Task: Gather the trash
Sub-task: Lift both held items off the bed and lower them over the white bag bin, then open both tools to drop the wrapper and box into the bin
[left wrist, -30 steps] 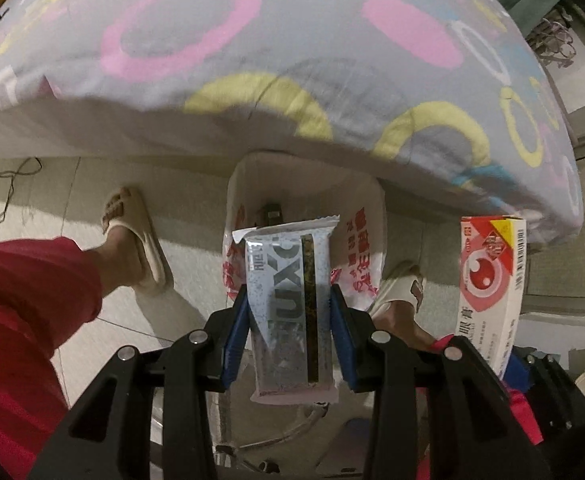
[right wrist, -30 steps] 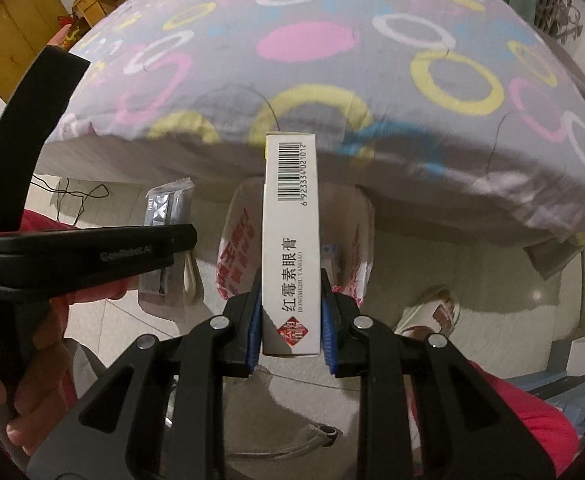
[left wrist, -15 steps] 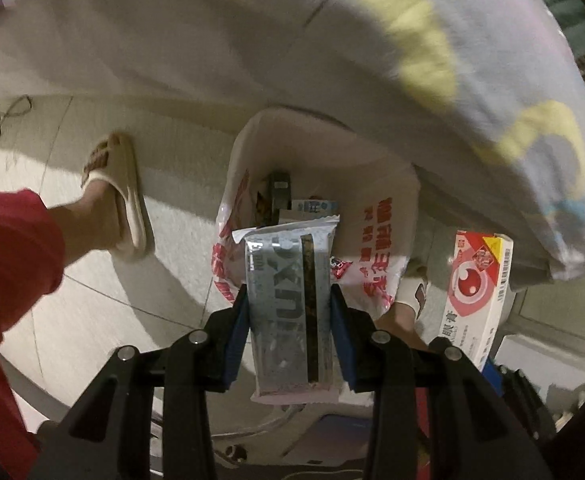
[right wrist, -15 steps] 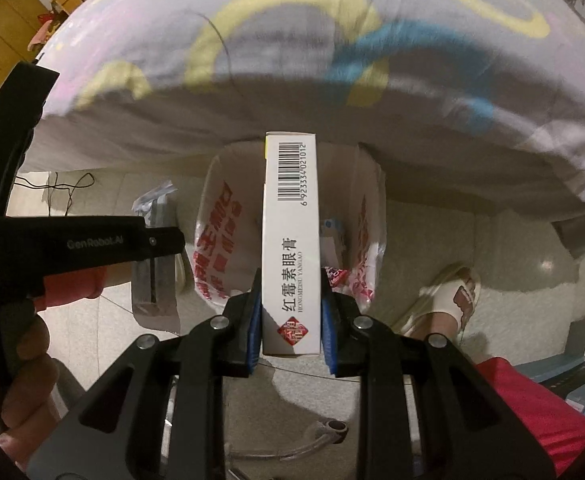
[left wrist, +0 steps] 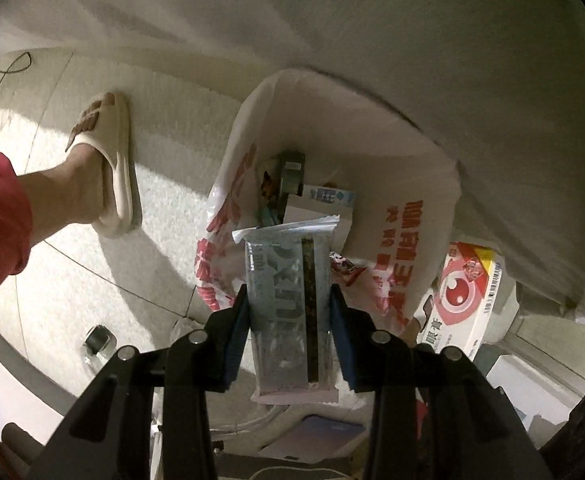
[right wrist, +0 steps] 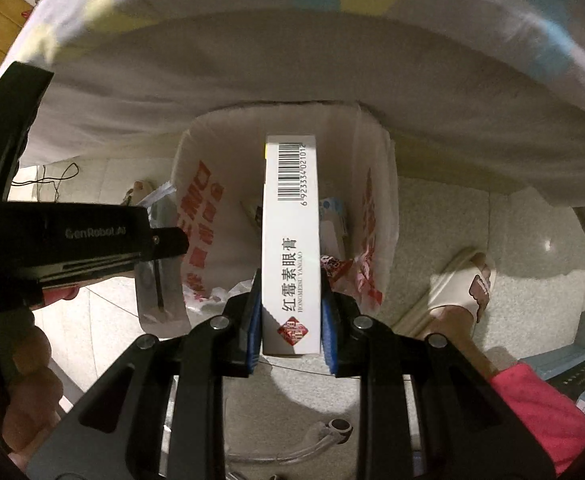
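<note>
**Wrapper and box held over the open bag**

The wrapper (left wrist: 290, 308), a silvery packet with a dark strip down its length, is clamped between the blue pads of the left gripper (left wrist: 289, 312). Its long axis runs straight ahead along the fingers. The crimped far end points away from the gripper and reaches over the near rim of the bag (left wrist: 404, 216); the near end sticks out behind the pads.

The box (right wrist: 291, 248), white with a barcode at its far end and Chinese print along the side, is pinched on its two broad faces by the right gripper (right wrist: 291, 312). It too lies lengthwise along the fingers, narrow face up, barcode end pointing forward over the bag's mouth (right wrist: 284, 120).

The bag is a white plastic one with red lettering, standing open ahead of and below both grippers. Cartons and packets lie in its bottom.

From the left wrist, the box (left wrist: 462, 300) shows to the right of the left gripper, its red eye design facing the camera. From the right wrist, the left gripper (right wrist: 92, 240) sits to the left with the wrapper (right wrist: 160, 280) hanging beside the bag's outer wall.

A bedsheet (left wrist: 332, 20) hangs ahead, beyond the bag. On the tiled floor, a slippered foot (left wrist: 104, 168) stands left of the left gripper; the other (right wrist: 460, 288) stands right of the right gripper.
</note>
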Available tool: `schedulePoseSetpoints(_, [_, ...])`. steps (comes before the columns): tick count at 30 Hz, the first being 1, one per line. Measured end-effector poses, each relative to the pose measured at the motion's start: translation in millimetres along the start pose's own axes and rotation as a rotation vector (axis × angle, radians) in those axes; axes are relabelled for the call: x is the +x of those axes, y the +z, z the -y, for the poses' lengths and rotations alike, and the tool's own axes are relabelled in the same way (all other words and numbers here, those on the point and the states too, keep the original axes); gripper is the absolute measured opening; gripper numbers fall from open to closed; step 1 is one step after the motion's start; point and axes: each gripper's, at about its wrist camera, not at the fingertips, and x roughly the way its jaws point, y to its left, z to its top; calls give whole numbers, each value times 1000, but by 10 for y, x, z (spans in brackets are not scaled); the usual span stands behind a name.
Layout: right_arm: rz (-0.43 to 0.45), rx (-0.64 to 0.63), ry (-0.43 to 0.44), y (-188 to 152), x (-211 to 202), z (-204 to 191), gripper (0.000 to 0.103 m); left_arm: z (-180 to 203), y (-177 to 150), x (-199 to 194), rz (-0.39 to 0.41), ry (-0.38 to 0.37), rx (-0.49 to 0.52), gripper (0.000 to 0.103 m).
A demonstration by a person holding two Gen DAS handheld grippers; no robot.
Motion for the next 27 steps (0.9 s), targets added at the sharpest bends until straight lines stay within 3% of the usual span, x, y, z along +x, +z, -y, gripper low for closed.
schedulePoseSetpoints(22, [-73,-6,24,168,595,23,24,-10,301,470,-72,-46,-81,38])
schedulePoseSetpoints(24, [-75,-2,32,177,608,38,24,0,316,494,-80,-49,-79,47])
schedulePoseSetpoints(26, [-78,7,36,186,630,55,31,9,321,507,-80,-41,-75,59])
schedulePoseSetpoints(27, [-76,10,38,187,635,62,38,15,320,499,-71,-37,-67,59])
